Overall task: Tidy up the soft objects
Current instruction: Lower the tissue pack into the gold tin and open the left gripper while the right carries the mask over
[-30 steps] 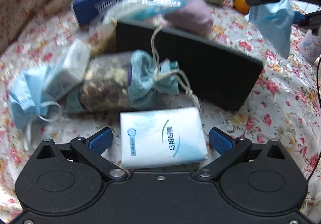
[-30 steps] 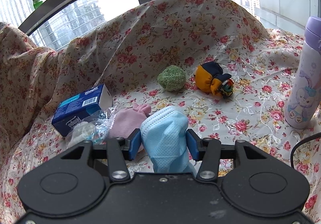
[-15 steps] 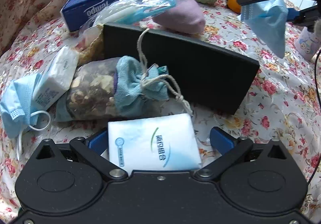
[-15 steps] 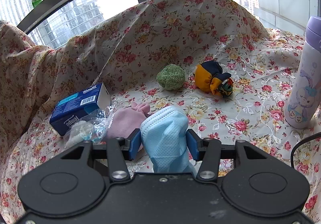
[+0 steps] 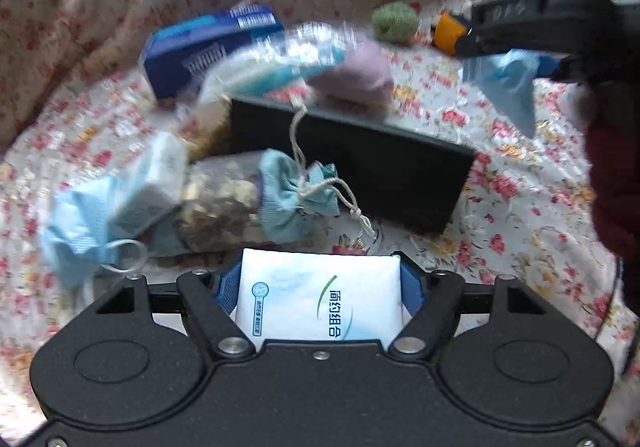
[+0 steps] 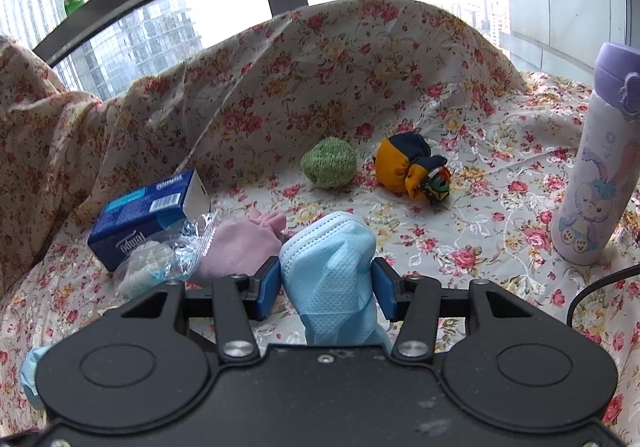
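Both jaws gripping: left just closed on tissue pack (image 5: 320,297), right holding face mask (image 6: 330,271)

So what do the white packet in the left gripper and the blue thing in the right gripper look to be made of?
White packet: glossy plastic film over something soft, likely tissues; printed, smooth, seam at the corner. Face mask: matte non-woven fabric, judging by its embossed dimples and pleats.

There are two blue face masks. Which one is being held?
The folded blue mask pinched in the right gripper is held. The other mask lies loose on the flowery cloth, partly under a small white packet.
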`<state>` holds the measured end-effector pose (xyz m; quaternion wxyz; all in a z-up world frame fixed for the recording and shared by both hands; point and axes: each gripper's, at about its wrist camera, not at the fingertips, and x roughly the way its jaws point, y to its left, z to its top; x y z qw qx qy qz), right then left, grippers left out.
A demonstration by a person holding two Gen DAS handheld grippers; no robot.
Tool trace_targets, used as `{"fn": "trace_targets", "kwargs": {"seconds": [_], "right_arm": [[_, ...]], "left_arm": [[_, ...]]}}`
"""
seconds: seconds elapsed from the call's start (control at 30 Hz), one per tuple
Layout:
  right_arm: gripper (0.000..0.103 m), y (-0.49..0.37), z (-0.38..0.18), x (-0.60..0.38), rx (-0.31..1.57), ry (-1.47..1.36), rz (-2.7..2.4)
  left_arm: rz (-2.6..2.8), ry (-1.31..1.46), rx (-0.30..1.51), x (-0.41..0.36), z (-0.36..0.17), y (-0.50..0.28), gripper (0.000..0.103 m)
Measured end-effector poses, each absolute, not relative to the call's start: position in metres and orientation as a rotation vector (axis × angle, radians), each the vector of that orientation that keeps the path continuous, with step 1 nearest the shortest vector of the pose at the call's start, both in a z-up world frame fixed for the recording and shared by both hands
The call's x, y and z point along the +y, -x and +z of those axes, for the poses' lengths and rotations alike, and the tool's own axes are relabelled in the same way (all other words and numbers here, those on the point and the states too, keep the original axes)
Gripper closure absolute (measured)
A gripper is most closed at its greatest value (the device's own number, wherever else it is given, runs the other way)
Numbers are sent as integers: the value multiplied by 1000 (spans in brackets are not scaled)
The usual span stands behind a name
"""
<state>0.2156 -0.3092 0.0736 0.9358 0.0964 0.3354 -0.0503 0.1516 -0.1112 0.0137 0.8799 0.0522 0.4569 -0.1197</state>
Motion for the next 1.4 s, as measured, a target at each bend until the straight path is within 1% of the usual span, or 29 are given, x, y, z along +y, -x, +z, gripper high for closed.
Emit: {"fn": "trace_targets", "kwargs": {"seconds": [0.17,0.3,0.4,0.7,0.97,1.3,1.4], "right_arm": [[54,-200,82,-312,611,-202,-82],[54,-180,90,-308,519,-182,-44],[54,-160,92,-304,476,-180,-25],[54,-67,75,-274,465,-163,31],[54,-6,58,-244,572,-185,63],[54,45,57,-206,784,-25,139],[54,50,60,-204,833,-24,176]], "left_arm": [[-249,-112,909,-93,45,-119,34],[-228,-98,907,-71,56,-93,33],[-197,-90,926,-54,55,-78,33],[-99,-31,990,-10,38,-51,33],[-93,-10,1038,1,20,-35,33],[-101,-44,1065,-3,7,-28,33],[-108,-45,1070,-3,6,-26,33]]}}
